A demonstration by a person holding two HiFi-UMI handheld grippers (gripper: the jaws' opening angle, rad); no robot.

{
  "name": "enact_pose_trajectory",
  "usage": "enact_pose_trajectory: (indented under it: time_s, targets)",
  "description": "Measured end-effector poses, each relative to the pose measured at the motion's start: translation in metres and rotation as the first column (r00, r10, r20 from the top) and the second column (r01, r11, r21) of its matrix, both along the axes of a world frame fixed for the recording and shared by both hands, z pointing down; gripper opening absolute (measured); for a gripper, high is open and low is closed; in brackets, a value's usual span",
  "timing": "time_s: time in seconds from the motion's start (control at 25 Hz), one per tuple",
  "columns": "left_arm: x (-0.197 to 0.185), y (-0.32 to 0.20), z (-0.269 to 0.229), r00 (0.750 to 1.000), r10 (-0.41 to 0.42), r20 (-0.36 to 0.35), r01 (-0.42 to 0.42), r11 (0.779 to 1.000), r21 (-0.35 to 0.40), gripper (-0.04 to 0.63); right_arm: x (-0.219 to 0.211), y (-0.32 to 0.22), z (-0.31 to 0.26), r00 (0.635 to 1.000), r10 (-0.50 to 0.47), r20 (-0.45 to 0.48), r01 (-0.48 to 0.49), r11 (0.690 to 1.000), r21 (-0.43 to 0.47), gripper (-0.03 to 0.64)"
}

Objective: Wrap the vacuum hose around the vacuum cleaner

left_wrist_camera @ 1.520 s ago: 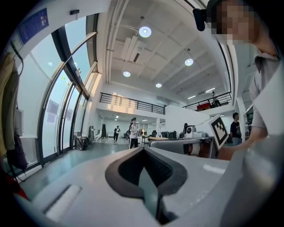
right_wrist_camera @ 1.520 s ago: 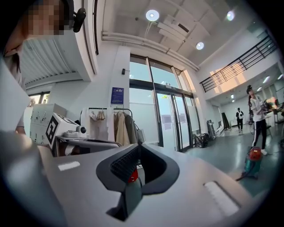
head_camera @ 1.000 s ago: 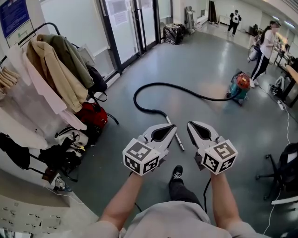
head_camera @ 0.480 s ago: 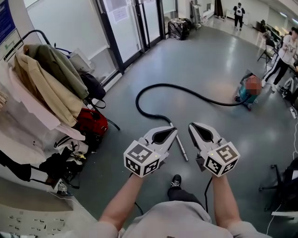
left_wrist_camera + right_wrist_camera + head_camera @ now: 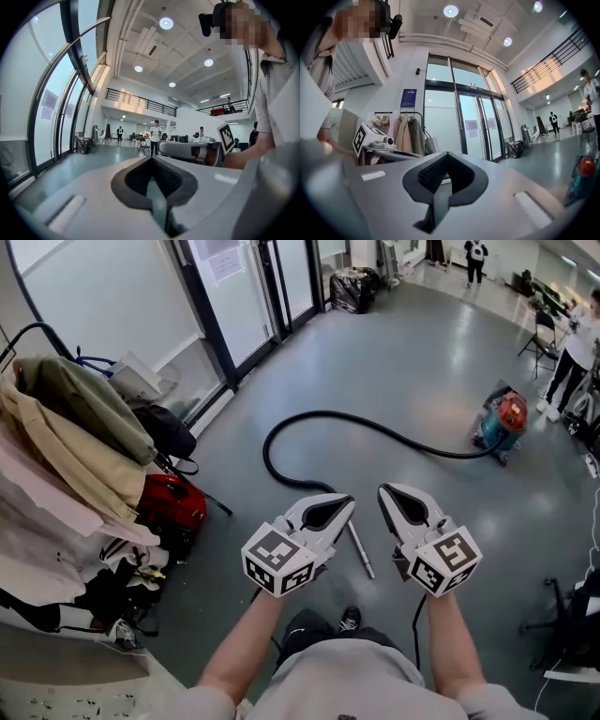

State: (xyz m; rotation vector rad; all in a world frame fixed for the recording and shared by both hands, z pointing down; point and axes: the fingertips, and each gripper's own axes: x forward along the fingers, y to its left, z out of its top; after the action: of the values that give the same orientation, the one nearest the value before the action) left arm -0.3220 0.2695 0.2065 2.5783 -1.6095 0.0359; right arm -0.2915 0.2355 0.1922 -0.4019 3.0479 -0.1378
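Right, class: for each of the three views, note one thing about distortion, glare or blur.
Head view: wide lens bows the door frames, soft glare on the floor, hose sharp. Left gripper view: fisheye, black corners, ceiling lamp blown out. Right gripper view: same fisheye, vacuum cleaner blurred at the edge.

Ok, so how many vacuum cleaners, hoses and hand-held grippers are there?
Vacuum cleaner: 1
Hose: 1
Hand-held grippers: 2 (left hand-held gripper, right hand-held gripper)
Total: 4
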Motion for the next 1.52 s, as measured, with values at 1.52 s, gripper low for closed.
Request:
enact_pose_trajectory:
  time_s: [1.52]
  targets:
    - [-0.011,-0.221,0.276,0.915,0.401,-0.032,-0.387,0.853,-0.351,0.000,0.018,-0.185,0.282,0.846,0.285,-0.450,-0.382,0.914,-0.140,0.023]
